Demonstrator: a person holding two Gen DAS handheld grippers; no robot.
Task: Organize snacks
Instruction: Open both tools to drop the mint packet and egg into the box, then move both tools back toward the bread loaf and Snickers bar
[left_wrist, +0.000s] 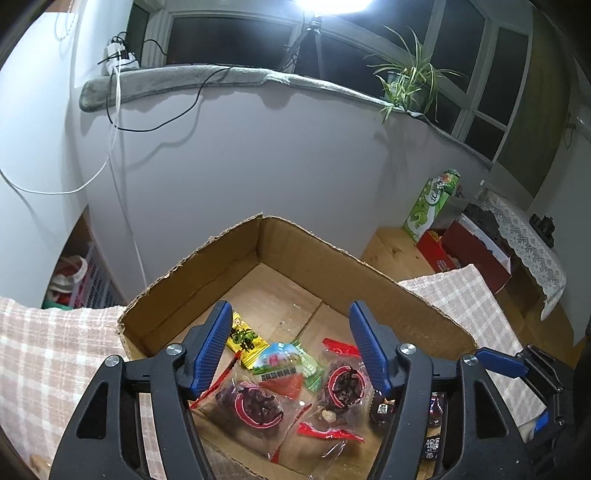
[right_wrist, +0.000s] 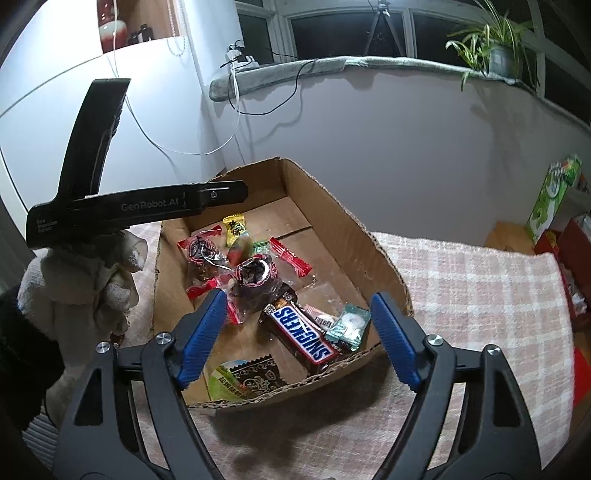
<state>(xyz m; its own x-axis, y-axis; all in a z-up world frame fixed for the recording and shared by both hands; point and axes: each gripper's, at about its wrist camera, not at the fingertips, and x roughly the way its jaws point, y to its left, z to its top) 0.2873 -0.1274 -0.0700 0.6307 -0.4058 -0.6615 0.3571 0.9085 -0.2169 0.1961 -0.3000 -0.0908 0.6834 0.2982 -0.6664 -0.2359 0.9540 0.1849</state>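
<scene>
An open cardboard box (left_wrist: 295, 243) (right_wrist: 325, 206) holds several wrapped snacks. My left gripper (left_wrist: 290, 317) is open and empty above the box, over a yellow candy (left_wrist: 245, 341), a green-pink packet (left_wrist: 284, 363) and two clear red-trimmed packets (left_wrist: 255, 404) (left_wrist: 343, 384). My right gripper (right_wrist: 297, 299) is open and empty above the near end of the box, over a Snickers bar (right_wrist: 303, 334), a teal packet (right_wrist: 351, 325), a dark patterned packet (right_wrist: 258, 376) and a green-lidded cup (right_wrist: 225, 382). The left gripper's body (right_wrist: 122, 206) shows at left in the right wrist view.
The box sits on a pink checked cloth (right_wrist: 472, 295) (left_wrist: 48, 354). A white wall (left_wrist: 258, 158) stands behind it. A green carton (left_wrist: 430, 203) and red boxes (left_wrist: 472, 254) stand on a wooden surface at right. A gloved hand (right_wrist: 81, 284) holds the left gripper.
</scene>
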